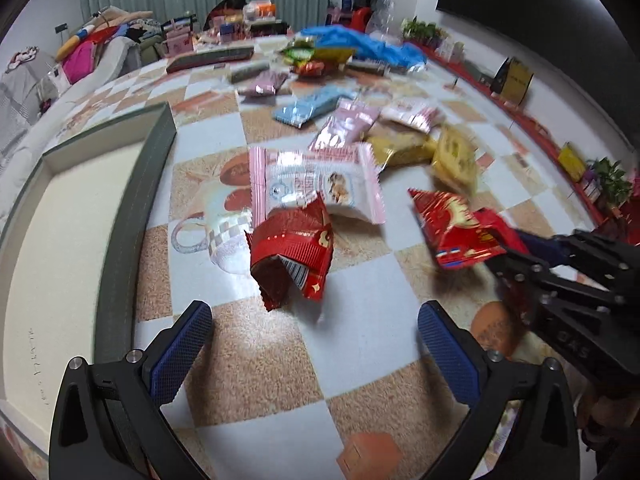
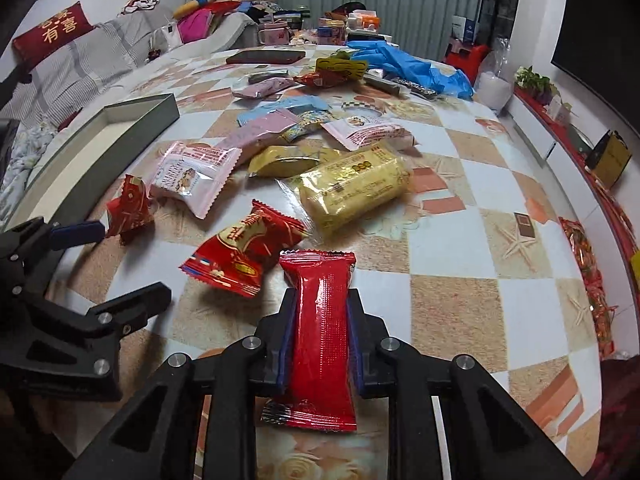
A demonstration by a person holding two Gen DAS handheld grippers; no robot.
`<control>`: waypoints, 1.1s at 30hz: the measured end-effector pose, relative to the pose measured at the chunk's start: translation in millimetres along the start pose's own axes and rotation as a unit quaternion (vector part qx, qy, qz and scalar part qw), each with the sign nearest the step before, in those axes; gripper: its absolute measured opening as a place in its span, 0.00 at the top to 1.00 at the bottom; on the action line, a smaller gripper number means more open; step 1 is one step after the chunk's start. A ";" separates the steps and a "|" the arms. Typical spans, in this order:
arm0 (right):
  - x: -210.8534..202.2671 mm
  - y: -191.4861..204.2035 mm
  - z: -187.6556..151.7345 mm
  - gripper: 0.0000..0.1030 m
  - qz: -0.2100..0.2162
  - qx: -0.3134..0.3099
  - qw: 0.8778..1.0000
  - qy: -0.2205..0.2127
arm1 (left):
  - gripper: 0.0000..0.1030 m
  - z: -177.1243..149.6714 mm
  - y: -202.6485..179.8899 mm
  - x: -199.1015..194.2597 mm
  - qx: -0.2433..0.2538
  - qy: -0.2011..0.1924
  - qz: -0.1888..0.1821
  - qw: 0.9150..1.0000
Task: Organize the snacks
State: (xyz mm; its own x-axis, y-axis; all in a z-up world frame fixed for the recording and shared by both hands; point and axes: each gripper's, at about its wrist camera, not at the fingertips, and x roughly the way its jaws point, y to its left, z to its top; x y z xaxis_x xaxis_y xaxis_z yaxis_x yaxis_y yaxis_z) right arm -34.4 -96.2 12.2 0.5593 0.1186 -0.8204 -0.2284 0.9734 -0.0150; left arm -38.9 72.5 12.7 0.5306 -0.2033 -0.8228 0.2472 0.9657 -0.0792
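Observation:
My right gripper (image 2: 322, 294) is shut on a long plain red snack packet (image 2: 322, 344), gripped across its middle just above the checked tablecloth. A red packet with gold print (image 2: 244, 256) lies right in front of it. My left gripper (image 1: 316, 332) stands open and low over the table, nothing between its blue pads (image 1: 184, 352). A crumpled red packet (image 1: 292, 252) lies just ahead of it, and a pink-and-white packet (image 1: 316, 184) behind that. The right gripper (image 1: 516, 248) shows at the right edge of the left wrist view.
A grey-walled open box (image 1: 152, 184) with a white inside lies along the table's left side. Several pink, blue and yellow packets (image 2: 352, 188) are strewn mid-table. A blue plastic heap (image 2: 408, 66) and a dark flat case (image 2: 264, 56) lie at the far end. A sofa piled with clothes stands beyond.

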 end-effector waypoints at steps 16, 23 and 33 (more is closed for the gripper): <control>2.0 3.1 1.2 0.76 0.016 -0.001 1.000 -0.015 | 0.57 25.6 19.1 15.5 -0.054 0.002 0.027 0.998; 12.0 13.0 17.7 0.77 0.035 0.004 0.999 -0.004 | 0.68 21.3 29.0 6.8 -0.065 -0.038 -0.012 0.997; 28.3 7.4 41.4 0.78 0.032 0.050 0.998 -0.001 | 0.75 14.1 27.4 8.5 -0.065 -0.037 0.000 0.997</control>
State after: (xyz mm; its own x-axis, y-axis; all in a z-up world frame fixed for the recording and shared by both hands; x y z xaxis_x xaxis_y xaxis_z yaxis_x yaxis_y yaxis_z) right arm 12.7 -77.5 12.6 0.5480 0.1810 -0.8167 -0.1833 0.9786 0.0938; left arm -16.2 95.0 11.5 0.5901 -0.2107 -0.7793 0.1437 0.9773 -0.1554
